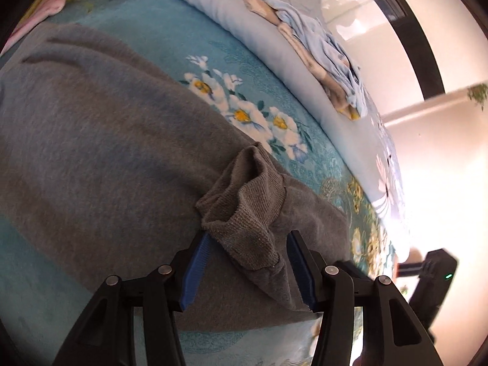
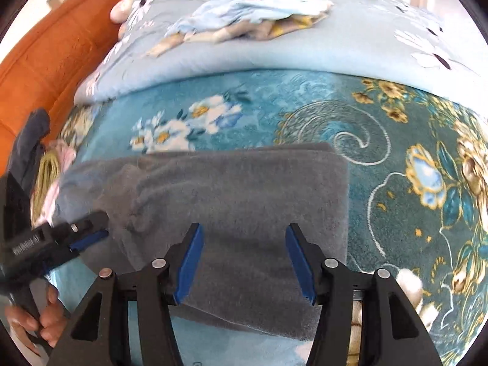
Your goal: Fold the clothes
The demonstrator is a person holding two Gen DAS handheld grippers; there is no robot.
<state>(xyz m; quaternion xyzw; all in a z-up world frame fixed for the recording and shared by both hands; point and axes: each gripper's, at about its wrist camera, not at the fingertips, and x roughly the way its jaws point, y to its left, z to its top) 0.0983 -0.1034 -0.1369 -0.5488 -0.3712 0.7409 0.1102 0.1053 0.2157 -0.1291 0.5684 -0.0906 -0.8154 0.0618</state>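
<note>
A grey sweater (image 1: 100, 140) lies spread on the teal flowered blanket (image 1: 170, 30). Its ribbed cuff (image 1: 250, 201) stands bunched up between the blue pads of my left gripper (image 1: 250, 234), which is open, and neither pad presses on the cuff. In the right wrist view the sweater (image 2: 238, 189) shows as a flat folded block with a straight right edge. My right gripper (image 2: 244, 227) hovers open over its near part with nothing held. The left gripper (image 2: 106, 225) reaches the sweater's left side, carried by a hand (image 2: 45, 320).
A light blue quilt (image 2: 274, 55) lies behind the sweater with a crumpled pale blue garment (image 2: 244, 9) on top. An orange padded headboard (image 2: 45, 61) stands at far left, with pink, yellow and dark clothes (image 2: 52, 164) heaped below it. The blanket (image 2: 411, 183) extends to the right.
</note>
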